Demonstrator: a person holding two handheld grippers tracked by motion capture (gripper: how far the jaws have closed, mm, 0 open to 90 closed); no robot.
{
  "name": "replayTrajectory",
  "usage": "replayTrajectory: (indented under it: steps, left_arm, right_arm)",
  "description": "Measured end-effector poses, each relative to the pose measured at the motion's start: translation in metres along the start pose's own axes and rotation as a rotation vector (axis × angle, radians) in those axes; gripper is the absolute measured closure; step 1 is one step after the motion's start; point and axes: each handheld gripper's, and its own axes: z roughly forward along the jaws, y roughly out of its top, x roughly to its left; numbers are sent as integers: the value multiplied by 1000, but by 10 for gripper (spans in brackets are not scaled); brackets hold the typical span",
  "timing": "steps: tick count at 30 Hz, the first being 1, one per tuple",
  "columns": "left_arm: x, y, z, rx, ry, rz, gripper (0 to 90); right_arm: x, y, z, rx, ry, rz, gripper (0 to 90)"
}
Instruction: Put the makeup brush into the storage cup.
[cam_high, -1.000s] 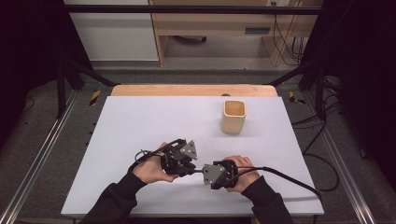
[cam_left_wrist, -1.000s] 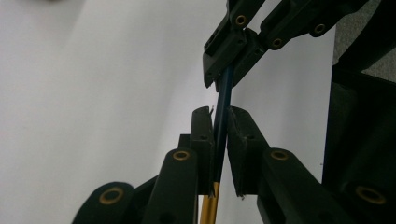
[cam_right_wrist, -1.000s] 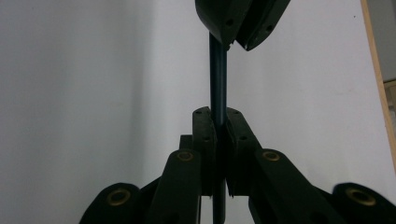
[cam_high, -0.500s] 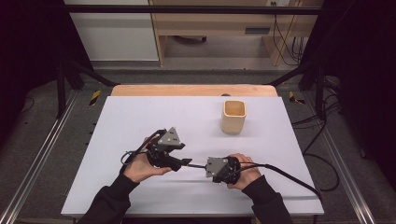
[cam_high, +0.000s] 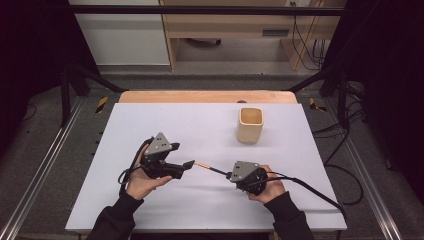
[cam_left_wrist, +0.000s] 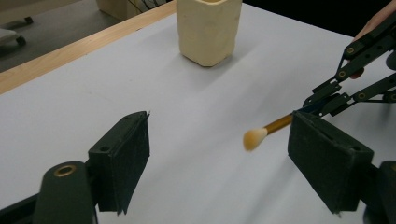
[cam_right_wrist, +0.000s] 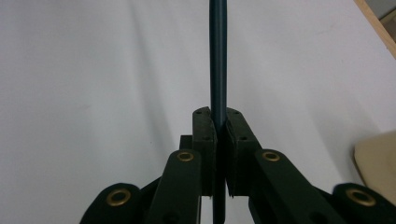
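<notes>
**Brush clamped in one gripper, the other spread wide**

Fingers of the right gripper (cam_high: 231, 174) pinch the dark handle of a small brush (cam_high: 210, 168) in the high view, its amber ferrule and pale tip reaching toward the left gripper (cam_high: 189, 165), whose fingers stand apart just beside that tip. Both are held low over the white table (cam_high: 210, 125), each in a hand with a dark sleeve. A cream cup (cam_high: 249, 124) stands upright farther back on the table, well apart from both grippers.

From the left gripper view, the two black pads (cam_left_wrist: 125, 163) are spread wide with bare table between them. The brush (cam_left_wrist: 266, 130) enters from the right, its pale bristle tip hanging between the pads, nearer the right one, touching neither. The right gripper (cam_left_wrist: 306, 106) holds its far end. The cup (cam_left_wrist: 208, 28) stands beyond.

From the right gripper view, the pads (cam_right_wrist: 205, 140) are pressed tight on the dark handle (cam_right_wrist: 218, 60), which runs straight up out of frame. An edge of the cup (cam_right_wrist: 378, 158) shows at right.
</notes>
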Motion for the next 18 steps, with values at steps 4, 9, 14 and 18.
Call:
replayTrajectory:
  steps: [4,9,14,18]
  left_arm:
    - [3,-8,0,-19,17,-38,195]
    - [3,-14,0,-53,31,-80,175]
    - [-1,-19,0,-89,30,-103,176]
    - [-5,-21,4,-111,32,-111,175]
  right_arm:
    - [-2,-3,-3,-14,-23,45,849]
    - [-5,-6,-5,-46,-42,110,850]
    - [-3,-6,-5,-62,-43,139,850]
    - [-1,-5,-4,-80,-42,166,849]
